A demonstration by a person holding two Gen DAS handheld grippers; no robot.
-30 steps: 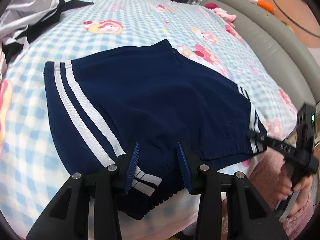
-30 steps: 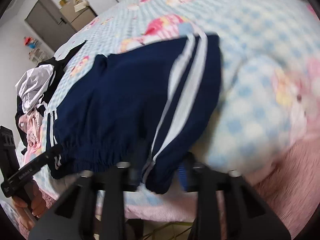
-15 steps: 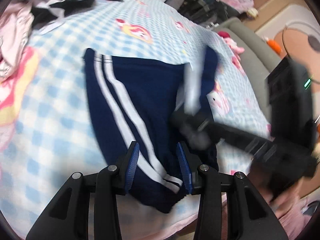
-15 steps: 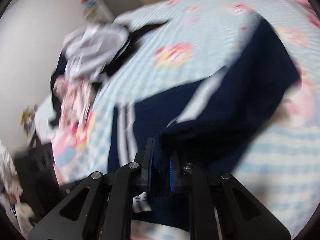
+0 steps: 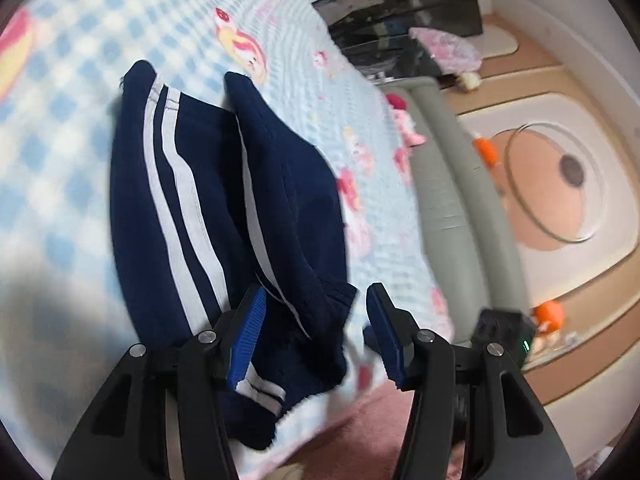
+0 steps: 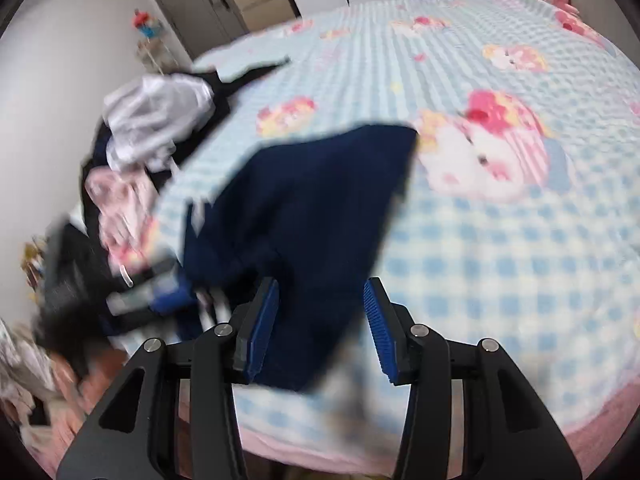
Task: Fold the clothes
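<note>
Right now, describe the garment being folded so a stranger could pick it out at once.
Start at the bed with the blue-and-white checked cartoon blanket. Near its front edge, just ahead of both open hand-held grippers, lie dark navy shorts folded lengthwise. Two white stripes down the side set them apart from the white, black and pink clothes pile at the far left of the bed.

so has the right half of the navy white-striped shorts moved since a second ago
Yes. The navy white-striped shorts were spread flat; their right half now lies folded leftward over the left half, uncovering more blue checked blanket toward the grey bed edge.
</note>
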